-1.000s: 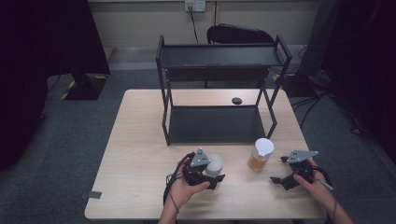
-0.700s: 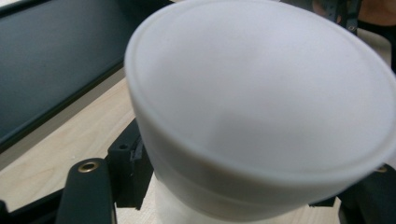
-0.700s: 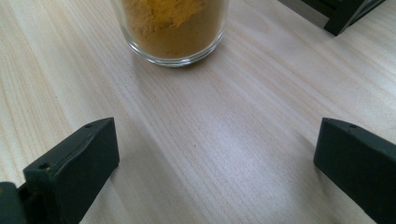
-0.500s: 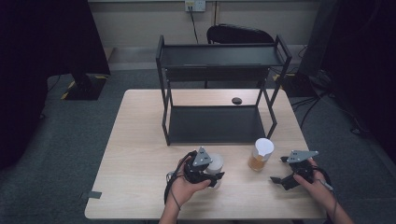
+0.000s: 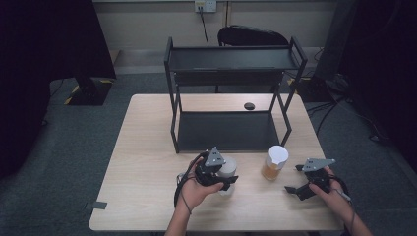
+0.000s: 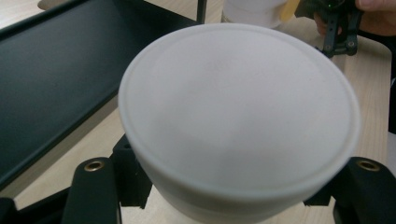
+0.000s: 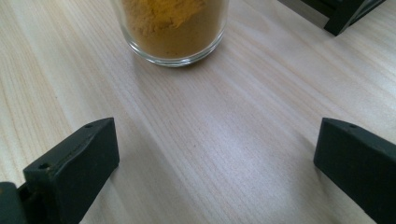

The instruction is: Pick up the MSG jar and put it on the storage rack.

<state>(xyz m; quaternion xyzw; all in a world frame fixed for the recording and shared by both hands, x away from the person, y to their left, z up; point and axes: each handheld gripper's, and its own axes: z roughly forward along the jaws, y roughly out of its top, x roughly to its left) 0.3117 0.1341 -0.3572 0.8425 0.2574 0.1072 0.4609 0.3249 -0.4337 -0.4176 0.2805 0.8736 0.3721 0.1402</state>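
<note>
On wooden table point(image 5: 147, 187), black rack point(image 5: 231, 73)

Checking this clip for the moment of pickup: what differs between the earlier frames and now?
The left gripper has just closed its jaws on the white-lidded jar, which sits between them, and it looks slightly raised from the table. The right gripper stayed open in place, apart from the jar of orange powder. That jar and the black shelf rack kept their places.
</note>
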